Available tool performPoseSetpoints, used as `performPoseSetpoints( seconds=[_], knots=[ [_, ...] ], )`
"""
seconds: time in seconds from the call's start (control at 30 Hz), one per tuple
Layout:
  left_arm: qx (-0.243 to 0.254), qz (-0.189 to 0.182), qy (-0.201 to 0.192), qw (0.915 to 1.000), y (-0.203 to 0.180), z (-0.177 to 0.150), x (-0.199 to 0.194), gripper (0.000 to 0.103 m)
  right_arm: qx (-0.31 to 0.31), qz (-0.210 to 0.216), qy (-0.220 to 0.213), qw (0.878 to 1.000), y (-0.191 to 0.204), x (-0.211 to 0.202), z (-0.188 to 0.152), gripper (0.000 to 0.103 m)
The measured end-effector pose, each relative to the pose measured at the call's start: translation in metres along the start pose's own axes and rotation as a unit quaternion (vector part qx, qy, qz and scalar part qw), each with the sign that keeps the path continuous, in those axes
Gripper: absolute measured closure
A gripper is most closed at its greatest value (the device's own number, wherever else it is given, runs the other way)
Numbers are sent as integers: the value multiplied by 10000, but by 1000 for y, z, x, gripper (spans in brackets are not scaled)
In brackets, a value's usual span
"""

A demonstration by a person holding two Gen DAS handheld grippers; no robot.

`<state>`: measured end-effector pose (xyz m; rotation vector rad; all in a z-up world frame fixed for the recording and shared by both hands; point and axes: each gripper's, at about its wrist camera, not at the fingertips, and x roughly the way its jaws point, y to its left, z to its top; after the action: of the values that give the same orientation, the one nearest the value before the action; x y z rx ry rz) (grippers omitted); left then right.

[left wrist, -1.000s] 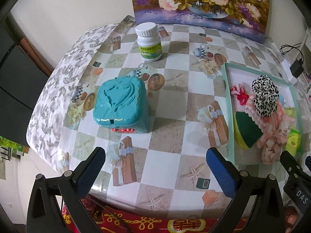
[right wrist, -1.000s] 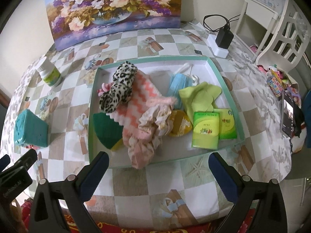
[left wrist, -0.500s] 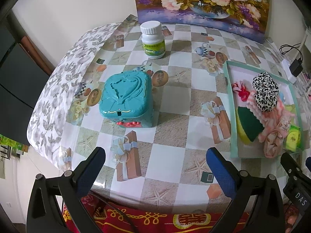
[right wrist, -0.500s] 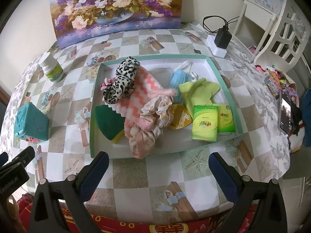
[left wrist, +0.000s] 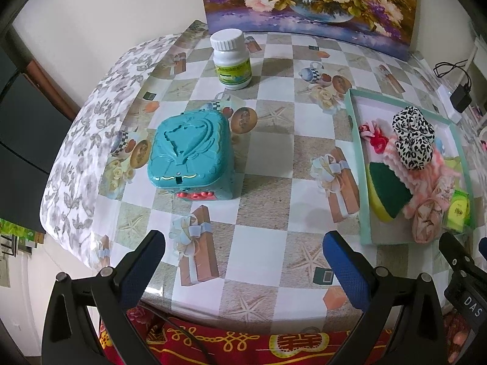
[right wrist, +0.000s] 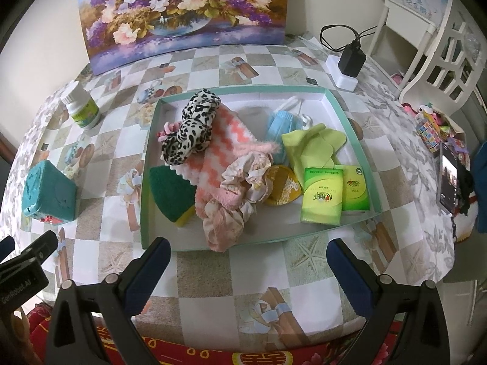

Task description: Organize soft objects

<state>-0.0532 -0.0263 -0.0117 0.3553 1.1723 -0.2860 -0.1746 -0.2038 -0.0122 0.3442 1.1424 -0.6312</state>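
Note:
A teal-rimmed tray [right wrist: 341, 108] holds soft things: a leopard scrunchie [right wrist: 190, 126], a pink-white knit cloth [right wrist: 225, 143], a floral scrunchie [right wrist: 243, 179], a green-yellow sponge [right wrist: 172, 191], a blue mask [right wrist: 278, 127], a lime cloth [right wrist: 310, 143] and two green tissue packs [right wrist: 321, 194]. My right gripper [right wrist: 248, 267] is open and empty, in front of the tray's near rim. My left gripper [left wrist: 243, 261] is open and empty over the table's front edge, left of the tray [left wrist: 354, 140]. The leopard scrunchie [left wrist: 412, 140] and the sponge [left wrist: 388, 191] also show there.
A teal plastic box [left wrist: 191, 155] sits left of the tray, a white pill bottle [left wrist: 231, 57] behind it. A flower painting [right wrist: 182, 12] leans on the back wall. A charger and white power strip [right wrist: 348, 60] lie at the back right, a white chair [right wrist: 438, 45] beyond.
Both grippers have drawn back toward the table's front edge, so the box and the tray look farther off. Both stay open and empty. Nothing on the table moved.

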Motion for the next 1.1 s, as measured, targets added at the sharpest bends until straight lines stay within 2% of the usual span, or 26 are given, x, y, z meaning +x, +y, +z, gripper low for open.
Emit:
performPoseSetpoints(
  seconds=[1.1],
  knots=[
    [-125,-171,55,9998,6,2,0,0,-232,-45,33,9997,8,2,0,0]
  ],
)
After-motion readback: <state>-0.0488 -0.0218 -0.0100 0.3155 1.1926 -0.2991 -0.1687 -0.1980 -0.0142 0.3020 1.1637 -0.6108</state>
